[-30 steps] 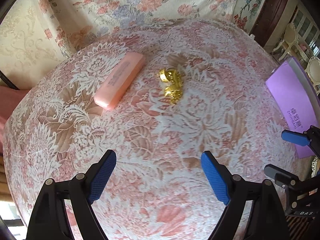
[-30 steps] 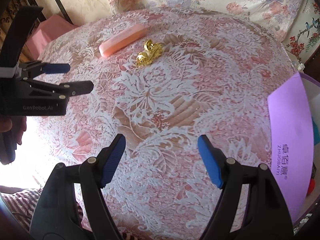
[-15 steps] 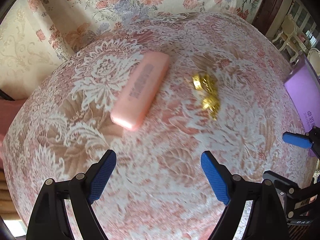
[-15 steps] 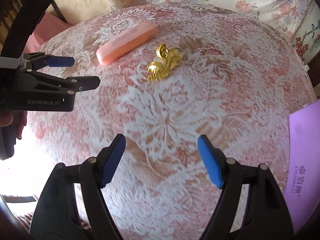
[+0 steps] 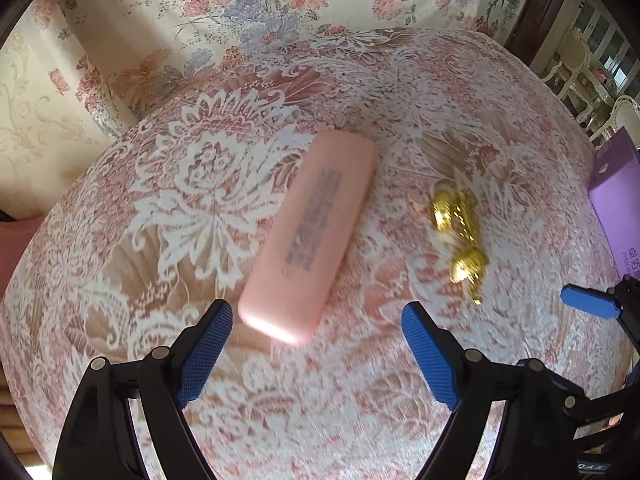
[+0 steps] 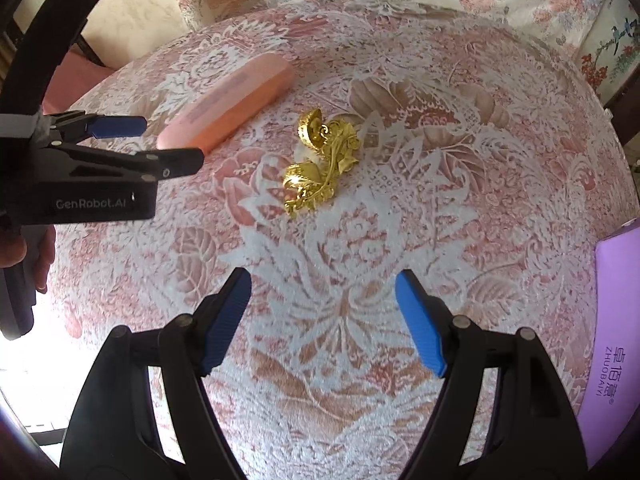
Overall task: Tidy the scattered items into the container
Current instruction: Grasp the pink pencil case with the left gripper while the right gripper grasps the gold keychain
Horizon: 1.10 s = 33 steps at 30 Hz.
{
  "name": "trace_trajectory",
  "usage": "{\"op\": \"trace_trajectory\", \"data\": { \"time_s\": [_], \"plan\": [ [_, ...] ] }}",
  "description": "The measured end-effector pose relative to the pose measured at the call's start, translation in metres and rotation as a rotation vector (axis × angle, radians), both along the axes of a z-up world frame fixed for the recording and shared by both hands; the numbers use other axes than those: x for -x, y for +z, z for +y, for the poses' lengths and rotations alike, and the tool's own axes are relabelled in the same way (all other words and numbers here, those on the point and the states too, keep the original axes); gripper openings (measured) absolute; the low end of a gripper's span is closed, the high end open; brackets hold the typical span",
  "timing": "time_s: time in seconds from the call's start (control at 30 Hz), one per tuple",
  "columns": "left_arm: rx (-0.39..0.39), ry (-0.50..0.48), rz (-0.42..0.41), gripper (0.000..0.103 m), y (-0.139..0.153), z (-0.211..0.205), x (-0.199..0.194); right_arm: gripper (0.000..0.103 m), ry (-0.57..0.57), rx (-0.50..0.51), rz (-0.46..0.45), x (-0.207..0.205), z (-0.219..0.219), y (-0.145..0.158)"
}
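Both tongs wide and empty above the lace-covered counter (image 5: 208,184).

The left tongs (image 5: 316,352) gape with nothing between the blue pads — the near end of the pink case (image 5: 312,236) lies just ahead of them, flat on the counter and angled up to the right. Beside the case, apart from it, sits the gold ornament (image 6: 320,160), which lies ahead of the right tongs (image 6: 324,320), also spread wide with only cloth under them. The purple container (image 6: 616,328) shows at the right edge of both views, well apart from both items. A hand (image 6: 28,256) grips the left tool's handle.
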<state>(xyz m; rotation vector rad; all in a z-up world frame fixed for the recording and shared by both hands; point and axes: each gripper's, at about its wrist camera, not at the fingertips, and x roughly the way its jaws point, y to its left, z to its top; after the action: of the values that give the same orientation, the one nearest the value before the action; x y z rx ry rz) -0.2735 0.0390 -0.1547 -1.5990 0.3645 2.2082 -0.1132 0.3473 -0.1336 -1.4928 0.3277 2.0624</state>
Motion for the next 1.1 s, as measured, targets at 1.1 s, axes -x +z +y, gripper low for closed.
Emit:
{"op": "trace_trajectory", "data": {
  "time_s": [1.1],
  "plan": [
    [0.022, -0.084, 0.021, 0.087, -0.043, 0.021, 0.038, 0.064, -0.045, -0.1, -0.004, 0.036, 0.051, -0.026]
  ]
}}
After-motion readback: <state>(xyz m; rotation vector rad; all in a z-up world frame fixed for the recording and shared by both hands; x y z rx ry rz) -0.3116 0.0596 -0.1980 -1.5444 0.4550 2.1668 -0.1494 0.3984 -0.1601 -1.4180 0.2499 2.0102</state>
